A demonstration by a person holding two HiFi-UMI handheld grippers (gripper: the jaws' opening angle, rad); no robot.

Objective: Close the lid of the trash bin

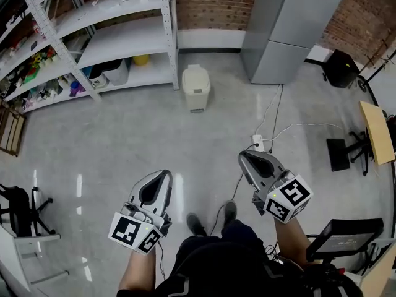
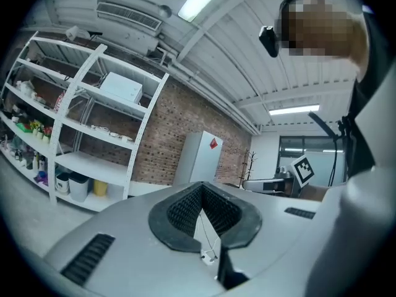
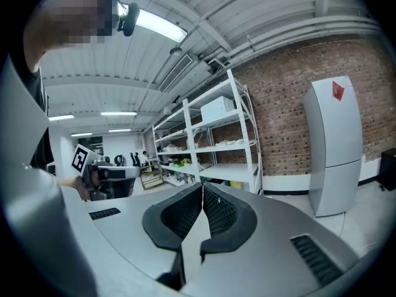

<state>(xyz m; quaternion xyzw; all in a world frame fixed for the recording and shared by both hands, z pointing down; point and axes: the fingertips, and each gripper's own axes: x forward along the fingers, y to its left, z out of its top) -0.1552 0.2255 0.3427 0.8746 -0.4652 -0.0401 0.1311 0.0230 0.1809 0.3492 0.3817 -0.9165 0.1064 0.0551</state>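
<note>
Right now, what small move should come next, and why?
Probably a step forward toward the trash bin. It stands far off across the floor beside the shelving, beyond reach of the left tool and right tool, whose jaws are together and empty.

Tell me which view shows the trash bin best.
The head view: the trash bin stands whole and unobstructed by the white shelving. Neither gripper view shows it.
</note>
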